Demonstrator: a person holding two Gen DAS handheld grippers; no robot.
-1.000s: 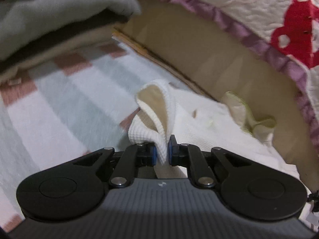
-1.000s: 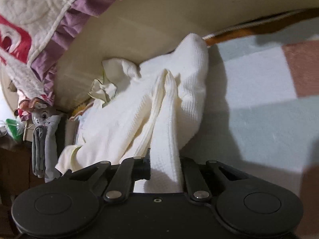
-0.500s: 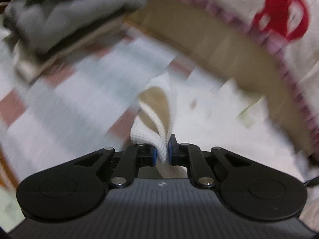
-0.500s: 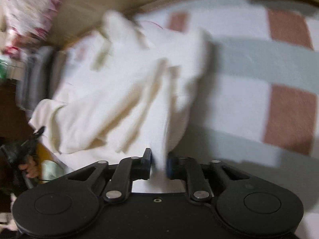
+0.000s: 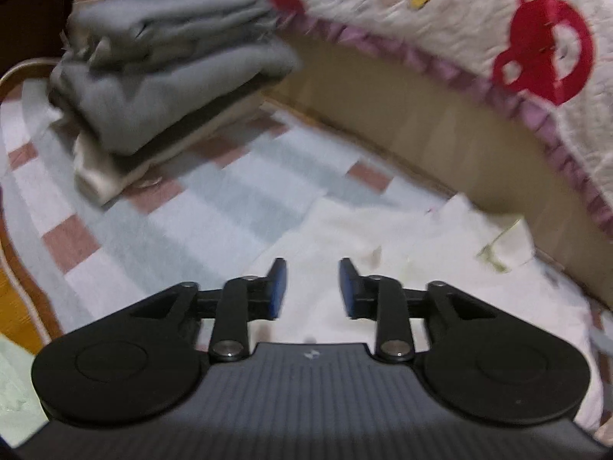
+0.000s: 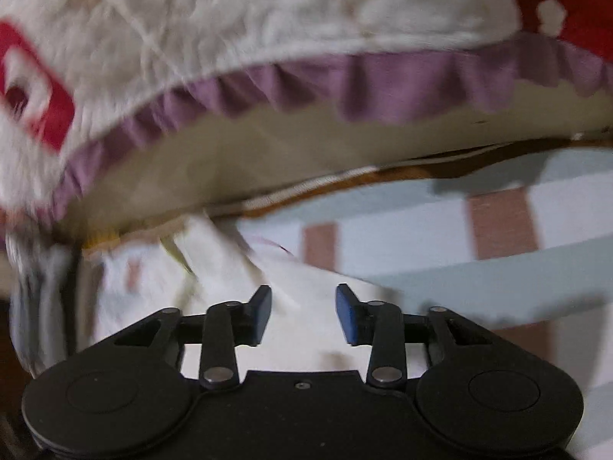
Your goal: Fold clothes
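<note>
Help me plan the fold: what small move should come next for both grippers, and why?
Probably reach for a fresh edge of the white garment: the left gripper and right gripper are opening with nothing pinched, and the garment lies spread on the checked blanket.

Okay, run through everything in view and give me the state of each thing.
Left gripper: fingers opening, nothing between them.
Right gripper: fingers opening, nothing between them.
White garment: released, lying on the checked blanket.
Grey clothes: folded, stacked on the blanket.
Quilt: draped over the wall.
</note>
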